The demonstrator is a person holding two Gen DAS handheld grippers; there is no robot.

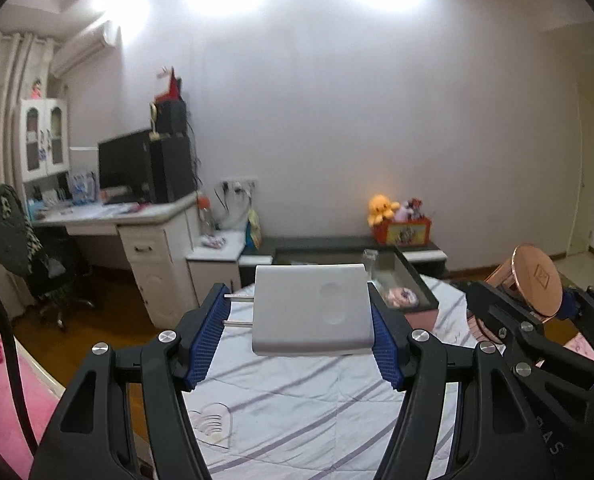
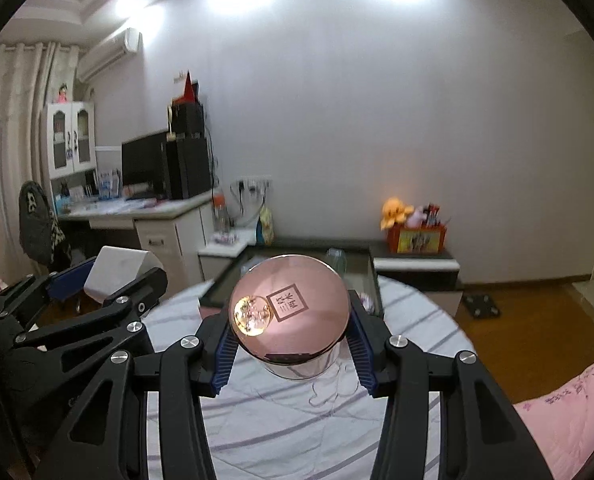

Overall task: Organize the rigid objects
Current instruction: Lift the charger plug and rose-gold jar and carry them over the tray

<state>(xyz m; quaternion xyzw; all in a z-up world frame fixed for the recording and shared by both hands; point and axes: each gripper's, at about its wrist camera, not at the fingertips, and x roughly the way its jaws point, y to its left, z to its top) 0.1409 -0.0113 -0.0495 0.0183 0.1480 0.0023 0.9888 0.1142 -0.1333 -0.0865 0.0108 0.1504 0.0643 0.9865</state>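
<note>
- Left gripper: clamped on a white charger, prongs against the left blue pad, held above the striped bed.
- Right gripper: closed on a rose-gold jar, lid facing the camera.
- Ahead, beyond the bed: a glass-topped black cabinet.
- Further left: a cluttered desk.
</note>
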